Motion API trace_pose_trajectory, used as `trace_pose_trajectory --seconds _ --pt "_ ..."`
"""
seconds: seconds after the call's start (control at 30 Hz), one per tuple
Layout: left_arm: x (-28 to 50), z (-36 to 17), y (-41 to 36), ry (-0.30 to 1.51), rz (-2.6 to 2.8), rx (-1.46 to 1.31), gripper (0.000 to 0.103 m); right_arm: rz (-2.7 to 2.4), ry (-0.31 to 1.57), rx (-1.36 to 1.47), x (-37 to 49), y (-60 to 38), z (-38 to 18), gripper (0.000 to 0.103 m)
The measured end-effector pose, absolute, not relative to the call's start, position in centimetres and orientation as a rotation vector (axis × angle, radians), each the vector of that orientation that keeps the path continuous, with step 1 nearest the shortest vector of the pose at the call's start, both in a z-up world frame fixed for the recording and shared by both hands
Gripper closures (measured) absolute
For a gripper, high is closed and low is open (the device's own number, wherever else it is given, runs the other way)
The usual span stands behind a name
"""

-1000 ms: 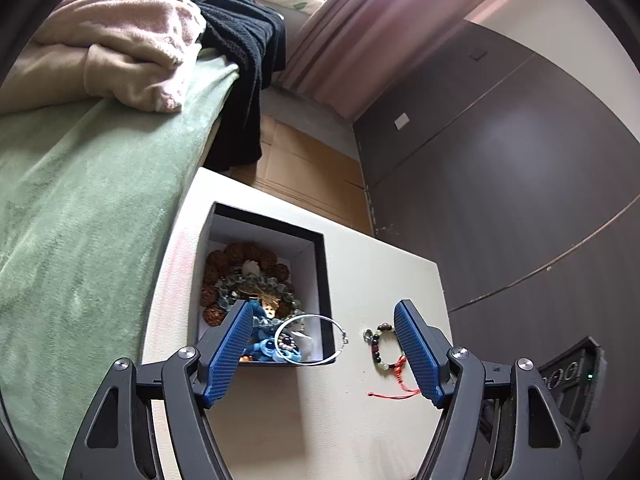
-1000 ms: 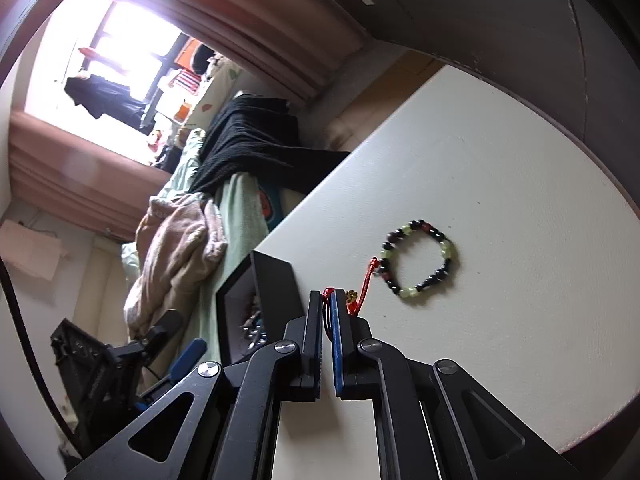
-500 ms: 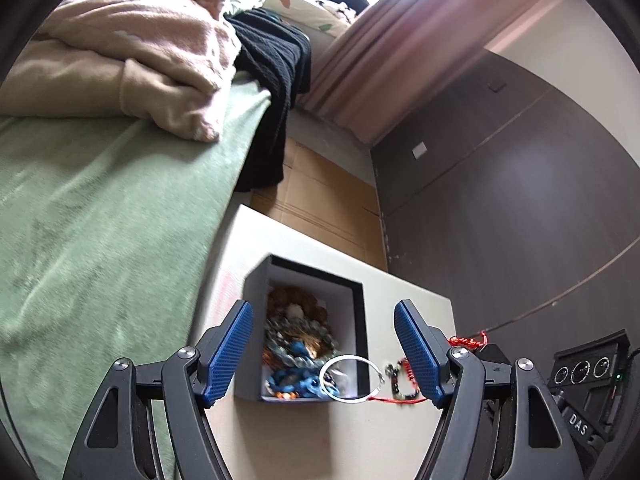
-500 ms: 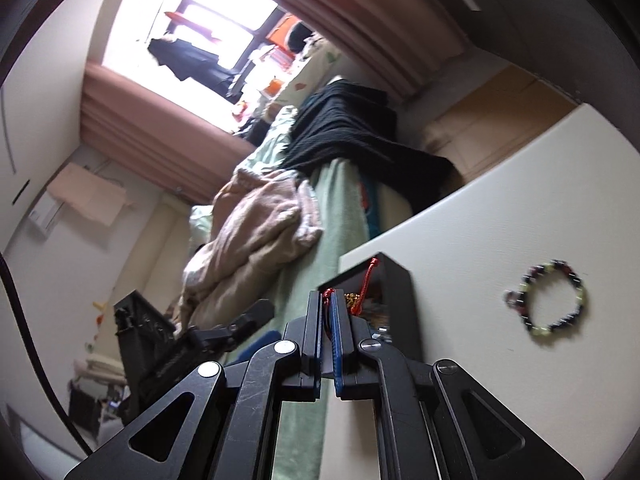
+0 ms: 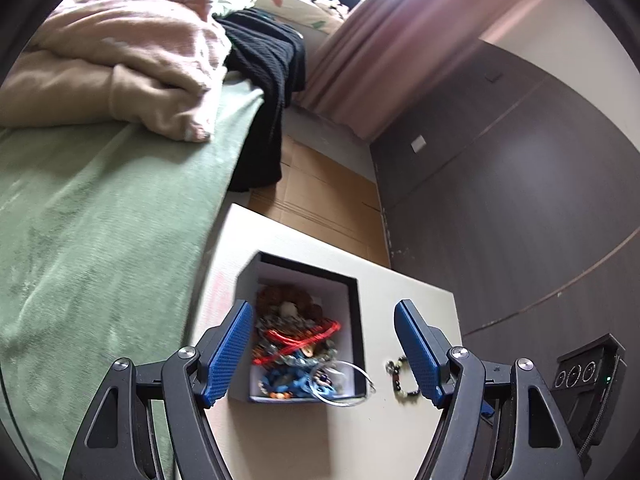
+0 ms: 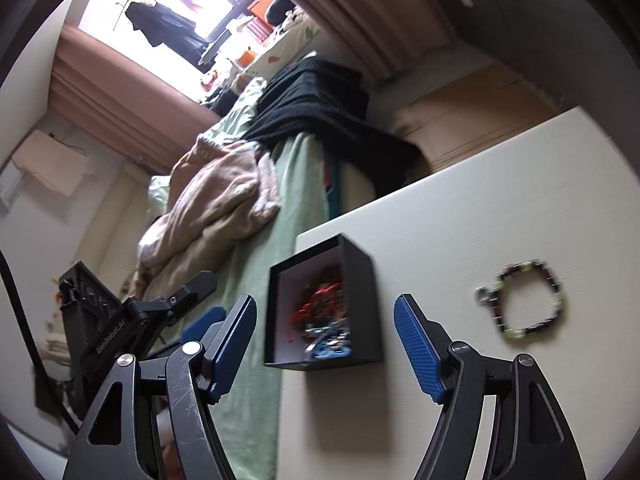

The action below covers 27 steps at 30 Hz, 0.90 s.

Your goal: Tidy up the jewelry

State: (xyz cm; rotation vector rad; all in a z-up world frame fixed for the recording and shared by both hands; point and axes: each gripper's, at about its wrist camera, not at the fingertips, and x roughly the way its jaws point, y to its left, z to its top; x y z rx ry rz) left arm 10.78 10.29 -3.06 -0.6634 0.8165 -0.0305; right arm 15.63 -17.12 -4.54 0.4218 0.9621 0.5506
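A black jewelry box with a white lining stands on the white table; it also shows in the right wrist view. Inside lie several bracelets with a red cord bracelet on top, and a silver bangle leans over the front rim. A black and green bead bracelet lies on the table right of the box; it also shows in the left wrist view. My left gripper is open above the box front. My right gripper is open and empty above the box.
A bed with a green blanket, a beige comforter and a black garment lies left of the table. A dark wardrobe stands to the right. Cardboard covers the floor beyond the table's far edge.
My right gripper carried the red cord bracelet over the box, opened and let it go; the cord now lies in the box. My left gripper rose and stayed open.
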Motion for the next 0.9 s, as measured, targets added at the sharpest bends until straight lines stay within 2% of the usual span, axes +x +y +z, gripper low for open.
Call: trace_pose_trajectory --seconds 0.67,0.9 --pt "10.5 -2.9 -0.1 0.846 -0.141 -0.449 0.029 0.246 0.975 0.453 12.8 -28.1 -4.3 0.031" --pt "11.5 -4.4 -4.0 0.89 -0.163 -0.33 0.048 0.186 1.014 0.49 13.0 -30.8 -5.2 0.031"
